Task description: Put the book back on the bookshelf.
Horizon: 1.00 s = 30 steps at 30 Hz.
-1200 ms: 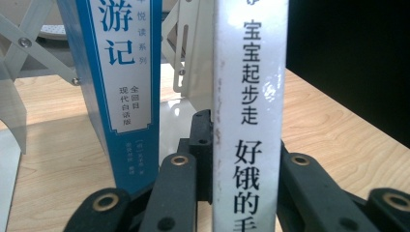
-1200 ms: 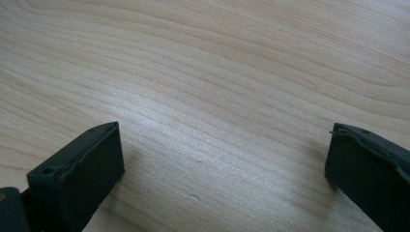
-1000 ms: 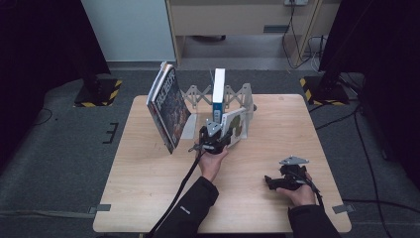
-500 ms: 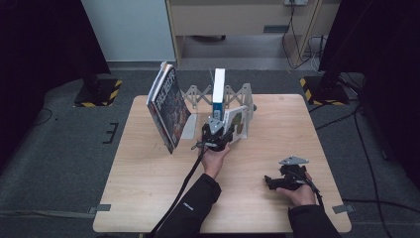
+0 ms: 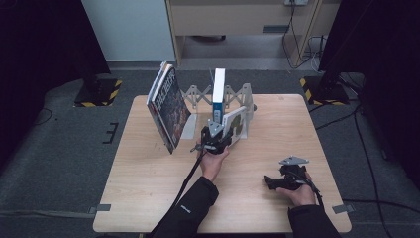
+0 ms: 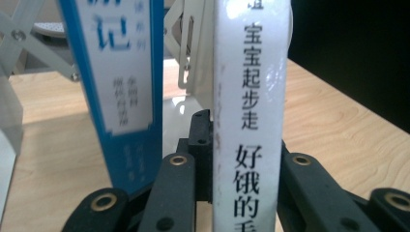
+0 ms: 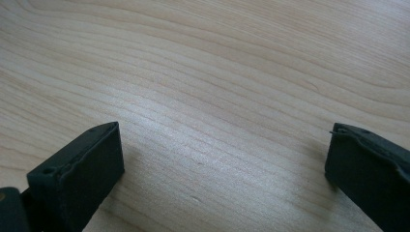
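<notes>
My left gripper [image 5: 217,141] clamps the white-spined book [image 6: 249,111], tilted against the rack [image 5: 236,97] beside the upright blue book [image 5: 218,94]; my right gripper [image 5: 273,182] rests wide open, empty, on the table [image 5: 148,188].

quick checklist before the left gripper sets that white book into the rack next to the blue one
1. Grip on the white book: jaws of the left gripper sit on both sides of its spine; ok.
2. White book upright: leans to one side in the high view; not ok.
3. Blue book standing straight in the rack: ok.
4. Gap between blue book and white book: visible in the left gripper view; ok.
5. Dark book leans at the rack's far end, apart from the slot: ok.
6. Right gripper out of the way: rests low over the table, jaws open; ok.
</notes>
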Available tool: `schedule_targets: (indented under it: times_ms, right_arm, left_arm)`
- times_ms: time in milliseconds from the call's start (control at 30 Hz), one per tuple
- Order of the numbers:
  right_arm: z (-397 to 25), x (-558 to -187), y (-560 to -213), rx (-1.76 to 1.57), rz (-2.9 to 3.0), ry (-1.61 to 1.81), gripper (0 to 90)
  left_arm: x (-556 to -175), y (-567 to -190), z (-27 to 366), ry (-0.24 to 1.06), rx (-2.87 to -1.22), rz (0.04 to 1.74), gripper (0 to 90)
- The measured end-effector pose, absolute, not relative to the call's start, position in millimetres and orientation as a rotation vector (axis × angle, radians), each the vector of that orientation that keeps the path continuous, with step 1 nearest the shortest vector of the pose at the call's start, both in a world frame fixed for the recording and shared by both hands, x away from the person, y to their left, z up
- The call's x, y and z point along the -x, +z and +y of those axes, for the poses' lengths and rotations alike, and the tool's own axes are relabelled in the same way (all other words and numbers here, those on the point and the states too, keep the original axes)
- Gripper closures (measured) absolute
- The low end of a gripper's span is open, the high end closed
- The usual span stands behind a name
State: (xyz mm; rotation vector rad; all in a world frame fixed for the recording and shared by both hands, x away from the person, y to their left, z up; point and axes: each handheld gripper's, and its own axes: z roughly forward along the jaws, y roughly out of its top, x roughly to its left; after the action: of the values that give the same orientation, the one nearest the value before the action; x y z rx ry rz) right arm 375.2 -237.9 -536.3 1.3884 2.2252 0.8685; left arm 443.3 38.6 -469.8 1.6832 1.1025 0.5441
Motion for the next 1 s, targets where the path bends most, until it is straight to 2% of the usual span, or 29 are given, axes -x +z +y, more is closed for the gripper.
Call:
schedule_targets:
  times_ms: [467,1000]
  right_arm:
    - [-237.6,-375.0,-536.4,-1.391,2.222,0.868,0.5]
    - [-237.5,-375.0,-536.3,-1.39,2.224,0.867,0.4]
  left_arm:
    - [-419.3,-491.6,45.6,0.537,-1.744,1.112,73.9]
    - [-417.0,-505.9,43.6,0.526,-1.745,1.125,73.8]
